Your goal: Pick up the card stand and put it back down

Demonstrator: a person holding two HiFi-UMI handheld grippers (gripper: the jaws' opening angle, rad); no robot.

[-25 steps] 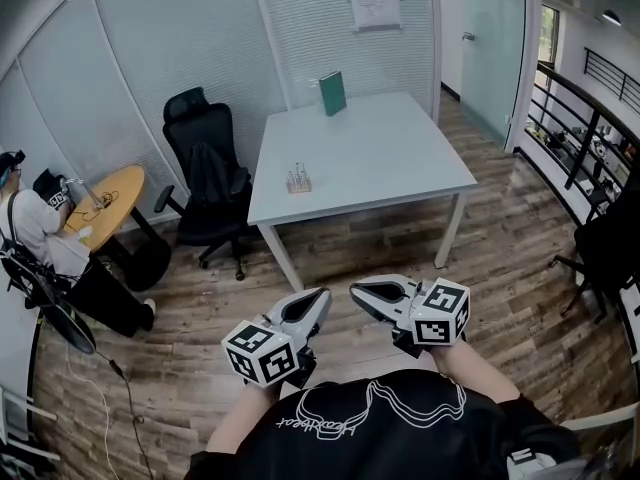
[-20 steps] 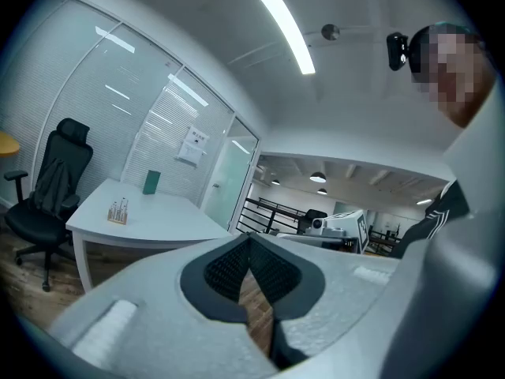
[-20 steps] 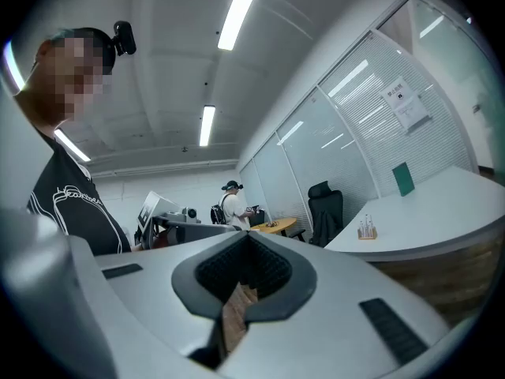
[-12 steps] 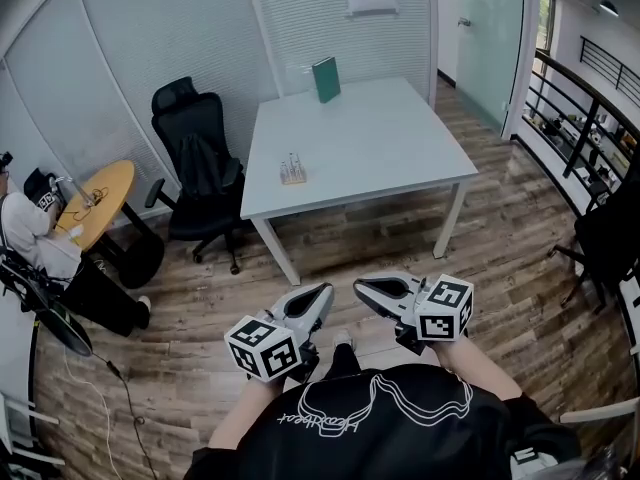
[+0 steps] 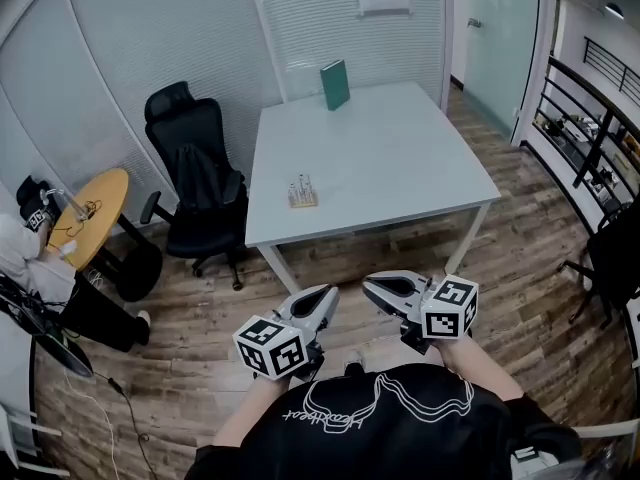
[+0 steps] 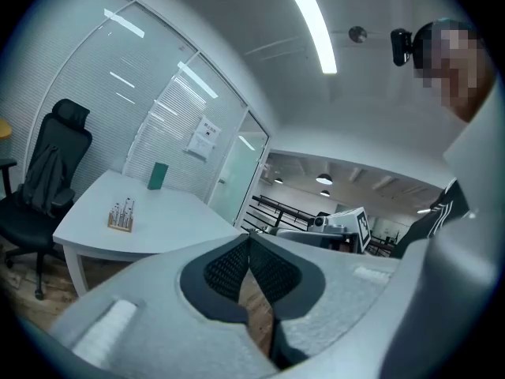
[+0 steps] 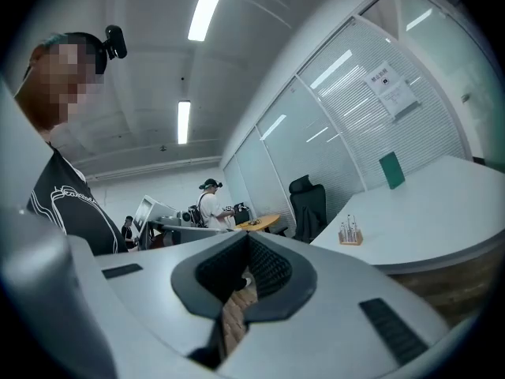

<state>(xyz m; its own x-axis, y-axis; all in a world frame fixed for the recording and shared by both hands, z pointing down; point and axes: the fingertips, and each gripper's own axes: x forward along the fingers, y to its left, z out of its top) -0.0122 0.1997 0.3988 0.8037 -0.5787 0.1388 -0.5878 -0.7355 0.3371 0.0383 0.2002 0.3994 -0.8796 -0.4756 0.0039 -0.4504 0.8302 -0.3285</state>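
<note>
Two grippers (image 5: 327,294) (image 5: 369,288) (shut) well short of card stand (image 5: 302,192)

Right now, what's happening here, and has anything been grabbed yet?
A person stands short of the white table, a gripper in each hand. The left gripper and right gripper are both shut and empty, held out in front of the body. The card stand sits untouched near the table's left edge in the head view; a green board stands at the far edge.

The table (image 5: 400,158) is pale grey, the board (image 5: 334,84) dark green, the chair (image 5: 200,173) black, the floor (image 5: 520,268) brown planks. The little stand (image 5: 302,194) looks tan, I think. The left gripper (image 5: 323,295) and right gripper (image 5: 369,288) have black-and-white square patterns.
</note>
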